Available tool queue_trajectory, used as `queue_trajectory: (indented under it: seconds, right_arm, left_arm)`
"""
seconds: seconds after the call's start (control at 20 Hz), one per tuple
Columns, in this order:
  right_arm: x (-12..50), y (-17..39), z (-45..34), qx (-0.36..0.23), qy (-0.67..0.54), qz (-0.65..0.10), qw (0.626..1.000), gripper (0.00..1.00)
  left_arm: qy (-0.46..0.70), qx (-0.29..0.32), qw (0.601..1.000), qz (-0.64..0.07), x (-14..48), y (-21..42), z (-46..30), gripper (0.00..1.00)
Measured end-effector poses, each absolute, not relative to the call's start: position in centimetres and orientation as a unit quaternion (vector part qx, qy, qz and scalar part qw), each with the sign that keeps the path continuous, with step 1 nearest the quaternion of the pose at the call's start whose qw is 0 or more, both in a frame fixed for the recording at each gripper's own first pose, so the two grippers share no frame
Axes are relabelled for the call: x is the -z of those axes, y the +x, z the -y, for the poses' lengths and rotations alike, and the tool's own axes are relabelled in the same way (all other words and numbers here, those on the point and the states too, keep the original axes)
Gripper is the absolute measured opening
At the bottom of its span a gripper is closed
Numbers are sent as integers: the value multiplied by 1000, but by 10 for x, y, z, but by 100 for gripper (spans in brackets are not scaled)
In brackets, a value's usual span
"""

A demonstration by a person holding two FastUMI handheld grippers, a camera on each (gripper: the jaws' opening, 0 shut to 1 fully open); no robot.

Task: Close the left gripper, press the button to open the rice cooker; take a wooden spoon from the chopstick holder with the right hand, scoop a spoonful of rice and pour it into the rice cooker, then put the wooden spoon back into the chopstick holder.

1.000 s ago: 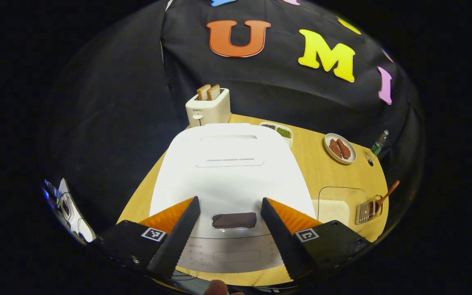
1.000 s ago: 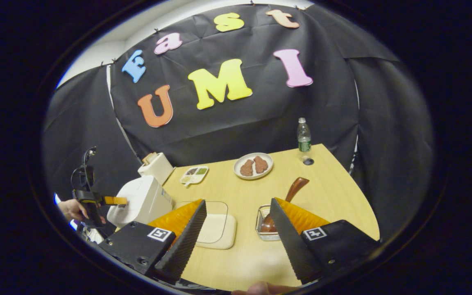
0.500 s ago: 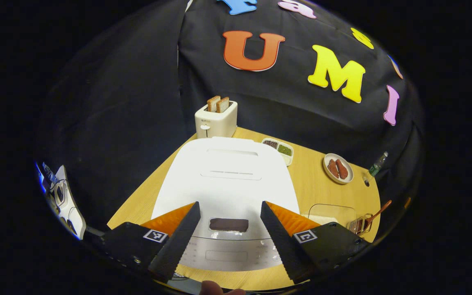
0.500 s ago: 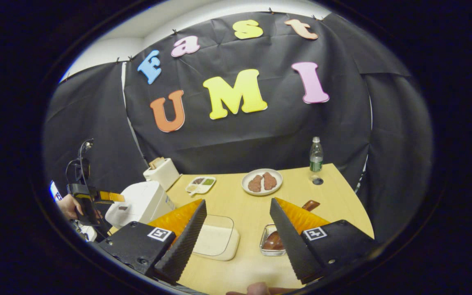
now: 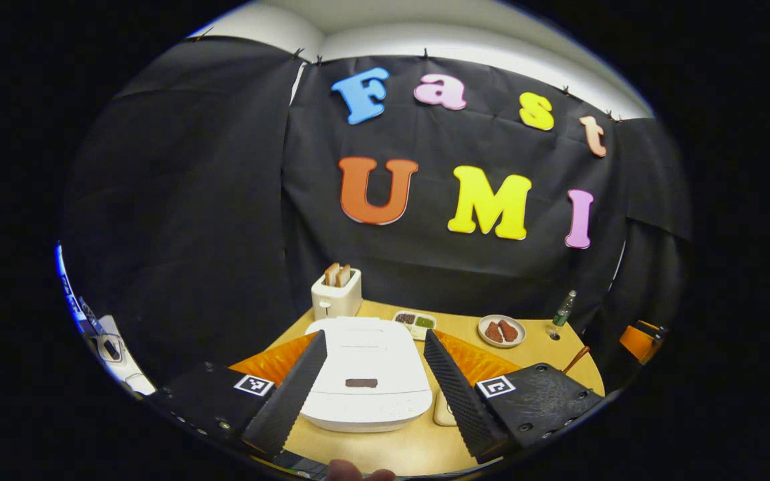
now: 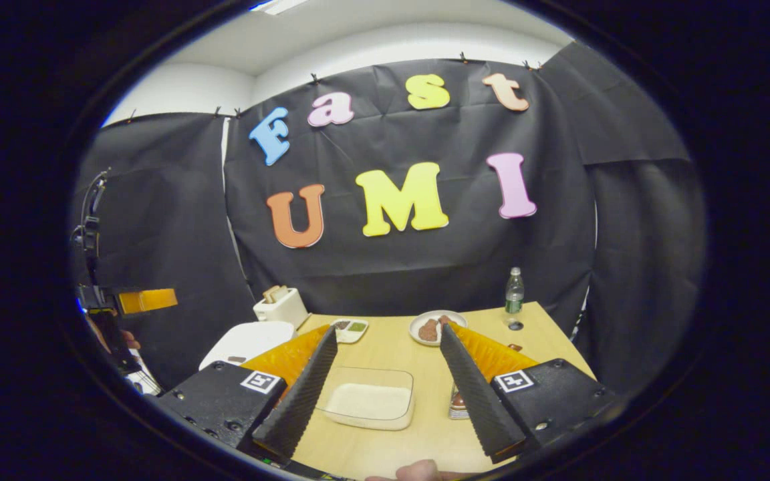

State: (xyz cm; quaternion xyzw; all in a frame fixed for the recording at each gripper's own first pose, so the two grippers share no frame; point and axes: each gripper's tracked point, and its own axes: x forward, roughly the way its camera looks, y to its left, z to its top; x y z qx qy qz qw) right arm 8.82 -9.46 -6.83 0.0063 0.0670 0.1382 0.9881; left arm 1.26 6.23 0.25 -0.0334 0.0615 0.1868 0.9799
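The white rice cooker (image 5: 365, 401) stands with its lid down, and its dark button (image 5: 361, 383) faces me. My left gripper (image 5: 375, 333) is open, back from the cooker and above it, touching nothing. In the right gripper view the cooker (image 6: 248, 341) sits at the left. My right gripper (image 6: 388, 329) is open and holds nothing. A clear container of rice (image 6: 368, 404) lies between its fingers on the table. The chopstick holder (image 6: 457, 403) is half hidden behind the right finger. The wooden spoon's handle (image 5: 575, 359) sticks up at the table's right end.
A toaster (image 5: 336, 294) with bread stands behind the cooker. A divided condiment dish (image 5: 414, 321), a plate of brown food (image 5: 501, 331) and a water bottle (image 5: 564, 307) line the far side of the wooden table (image 6: 532, 327). A hand holds the left gripper (image 6: 134, 300).
Both grippers have drawn back and tilted up from the table, so the cooker and holder look smaller and lower. Both stay open, and the cooker lid stays down.
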Motion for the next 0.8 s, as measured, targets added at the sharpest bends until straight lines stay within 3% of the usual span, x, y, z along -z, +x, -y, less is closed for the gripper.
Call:
queue_trajectory:
  seconds: [0.3,0.8]
  right_arm:
    - [35,6,86,-111,-19,-15,994,99]
    - [29,-81,104,-76,-24,24,997,100]
  left_arm:
    - [-24,-147,989,22,-47,-57,-16,94]
    - [-22,-118,991,57,-30,-132,43,94]
